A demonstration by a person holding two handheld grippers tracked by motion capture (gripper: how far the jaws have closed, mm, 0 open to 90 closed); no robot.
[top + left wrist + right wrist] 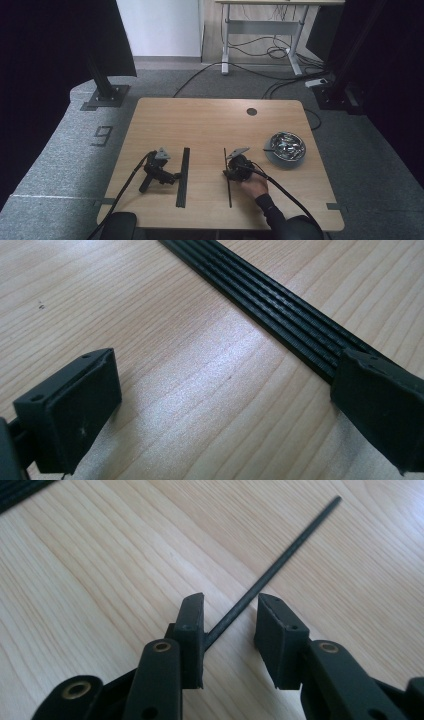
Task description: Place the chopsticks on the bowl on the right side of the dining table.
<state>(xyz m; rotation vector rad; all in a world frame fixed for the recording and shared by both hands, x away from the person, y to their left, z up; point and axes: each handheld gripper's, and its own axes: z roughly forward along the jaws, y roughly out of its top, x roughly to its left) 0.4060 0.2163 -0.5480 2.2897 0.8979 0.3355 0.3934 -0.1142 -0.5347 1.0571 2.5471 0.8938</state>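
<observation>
1. Right gripper view showed the right gripper (pixel 230 617) low over the table (pixel 100 580), its jaws part-closed astride a thin black rod (pixel 272 570); a gap remained on the right-hand pad (the left pad looked to be at or just beside the rod), so the rod was not yet clamped.
2. High view placed the person's right hand (pixel 254 186) at the near edge of the table, holding that gripper (pixel 235 167) about midway along the rod (pixel 227 175), which lay flat and ran near to far.
3. Left gripper view showed the left gripper (pixel 220 405) with its jaws wide apart and nothing between them but bare wood; one pad overlapped the edge of a ribbed black strip (pixel 270 300), though contact could not be told.
4. High view showed the left gripper (pixel 159 170) resting on the table with no hand on it, just beside the strip (pixel 183 175).
5. Farther right sat a shiny metal bowl (pixel 286 147) on a grey plate, well apart from the rod.
6. Judged from this, the pick-up was only beginning: the approach was done, while closing on the rod, lifting and placing were all left.
</observation>
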